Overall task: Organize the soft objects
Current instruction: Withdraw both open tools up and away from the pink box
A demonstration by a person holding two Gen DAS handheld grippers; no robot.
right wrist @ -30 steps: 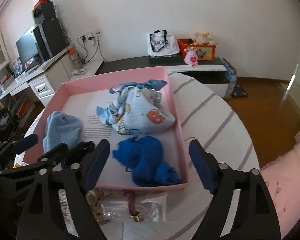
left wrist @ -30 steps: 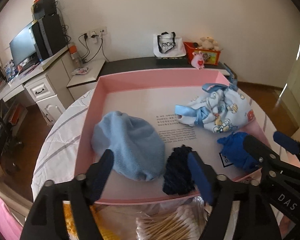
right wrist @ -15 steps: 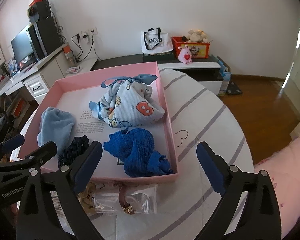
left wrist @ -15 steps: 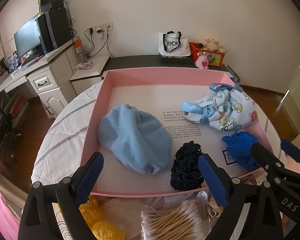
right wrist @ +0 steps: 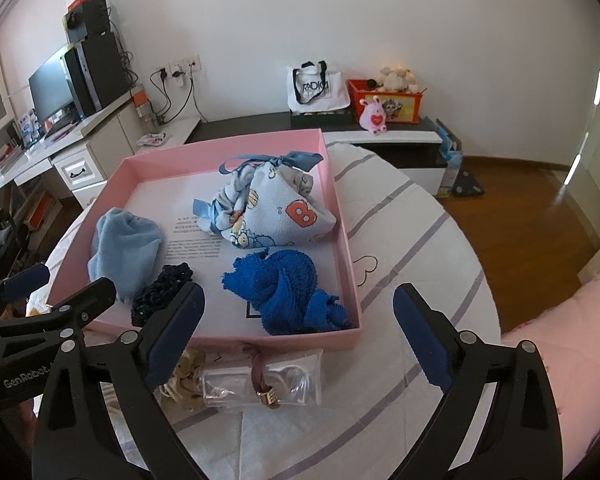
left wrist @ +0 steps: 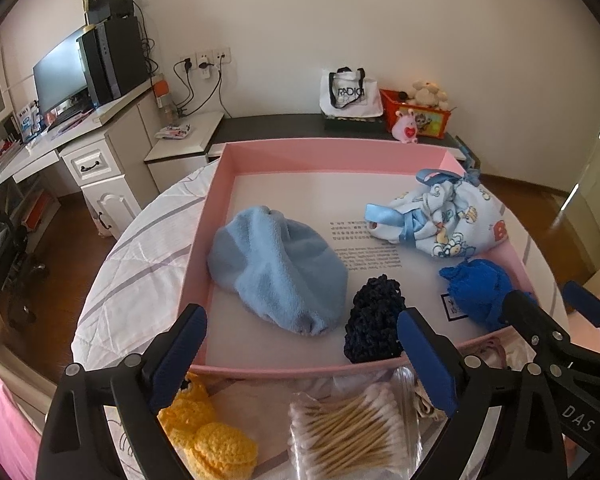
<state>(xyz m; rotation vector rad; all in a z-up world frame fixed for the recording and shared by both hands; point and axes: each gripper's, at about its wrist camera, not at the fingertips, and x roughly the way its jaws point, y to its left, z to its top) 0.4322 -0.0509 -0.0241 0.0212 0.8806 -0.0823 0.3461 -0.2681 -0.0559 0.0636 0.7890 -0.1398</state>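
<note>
Now pink box [left wrist: 204, 240] holds light-blue hat [left wrist: 278, 268].

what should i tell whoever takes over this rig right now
Left gripper: open, empty, jaws just opened wider; hangs over the near wall of the pink box.
Right gripper: open, empty, jaws also just opened wider; hangs over the box's near right corner.
In the box: light blue cloth, dark knit piece, blue towel, printed pouch.
Outside, in front of the box: yellow knit item, cotton swabs, clear bag.
Done: four soft things lie in the box.
Left: probably the yellow knit item, still out on the table.
</note>
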